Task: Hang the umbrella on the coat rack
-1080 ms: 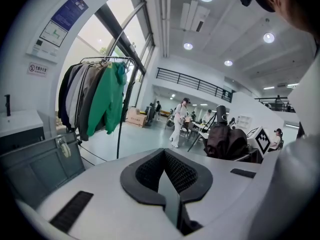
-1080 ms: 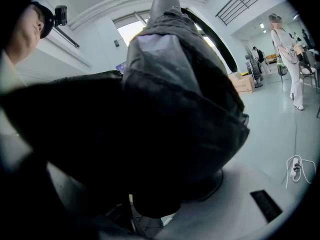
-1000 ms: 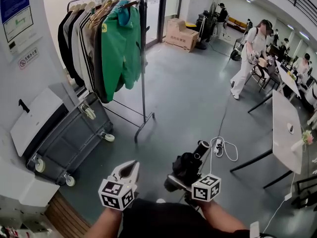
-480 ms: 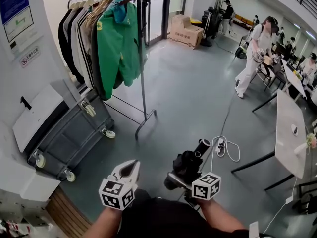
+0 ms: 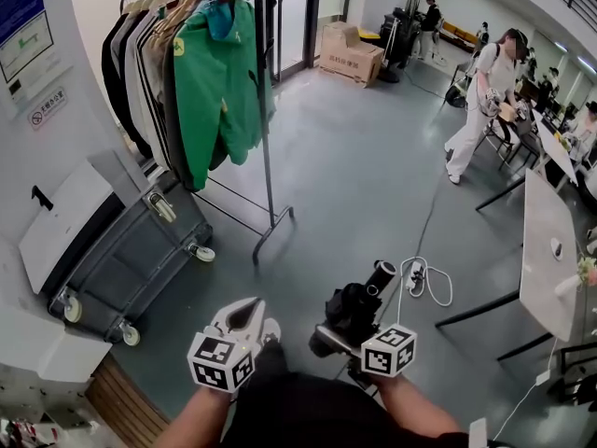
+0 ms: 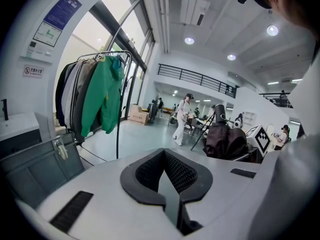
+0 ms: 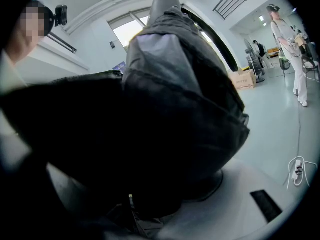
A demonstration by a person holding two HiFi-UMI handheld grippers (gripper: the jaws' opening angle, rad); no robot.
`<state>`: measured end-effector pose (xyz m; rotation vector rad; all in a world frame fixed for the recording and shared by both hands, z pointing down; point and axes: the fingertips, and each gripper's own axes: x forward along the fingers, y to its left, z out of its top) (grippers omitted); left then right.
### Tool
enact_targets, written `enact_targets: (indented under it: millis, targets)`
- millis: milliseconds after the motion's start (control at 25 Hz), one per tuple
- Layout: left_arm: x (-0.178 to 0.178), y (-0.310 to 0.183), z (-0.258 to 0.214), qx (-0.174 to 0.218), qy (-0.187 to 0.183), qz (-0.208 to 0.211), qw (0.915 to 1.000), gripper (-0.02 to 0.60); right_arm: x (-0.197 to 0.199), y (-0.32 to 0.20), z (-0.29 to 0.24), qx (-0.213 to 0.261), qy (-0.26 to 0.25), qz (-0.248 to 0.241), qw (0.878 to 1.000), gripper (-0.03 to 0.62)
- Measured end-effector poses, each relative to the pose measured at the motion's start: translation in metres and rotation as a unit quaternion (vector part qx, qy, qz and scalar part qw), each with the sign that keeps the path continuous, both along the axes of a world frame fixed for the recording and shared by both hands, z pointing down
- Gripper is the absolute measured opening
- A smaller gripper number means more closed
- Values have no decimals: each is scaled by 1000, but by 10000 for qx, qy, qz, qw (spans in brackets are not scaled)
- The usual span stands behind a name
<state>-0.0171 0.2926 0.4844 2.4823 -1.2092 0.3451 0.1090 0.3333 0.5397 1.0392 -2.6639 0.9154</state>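
Observation:
The folded black umbrella (image 5: 356,308) sticks out ahead of me with its handle (image 5: 381,275) pointing forward, and my right gripper (image 5: 345,332) is shut on it. In the right gripper view the umbrella (image 7: 180,109) fills nearly the whole picture and hides the jaws. My left gripper (image 5: 244,318) is beside it on the left, shut, with nothing between its pads (image 6: 182,171). The metal coat rack (image 5: 266,110) stands ahead at the left, hung with coats and a green jacket (image 5: 216,82). In the left gripper view the rack (image 6: 118,109) is at the left.
A grey suitcase (image 5: 131,250) lies by the wall under the rack. A power strip with a white cable (image 5: 417,275) is on the floor to the right. White tables (image 5: 546,250), a cardboard box (image 5: 350,56) and a person in white (image 5: 476,105) are further off.
The rack and suitcase have shifted slightly left and nearer as I walk forward. Both grippers keep their places and hold, and a shoe tip now shows beside the left gripper.

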Motion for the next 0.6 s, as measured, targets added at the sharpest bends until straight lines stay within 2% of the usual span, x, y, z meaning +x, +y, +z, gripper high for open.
enact_targets:
  millis: [280,600]
  targets:
    - [-9,-64,-7,43,35,43,10000,15,-7,-58,-2,-50,139,-27,9999,225]
    - [-30,-152,-15,86,60,149,9998,15,-32,-142,-15,40,232,-26,9997,225]
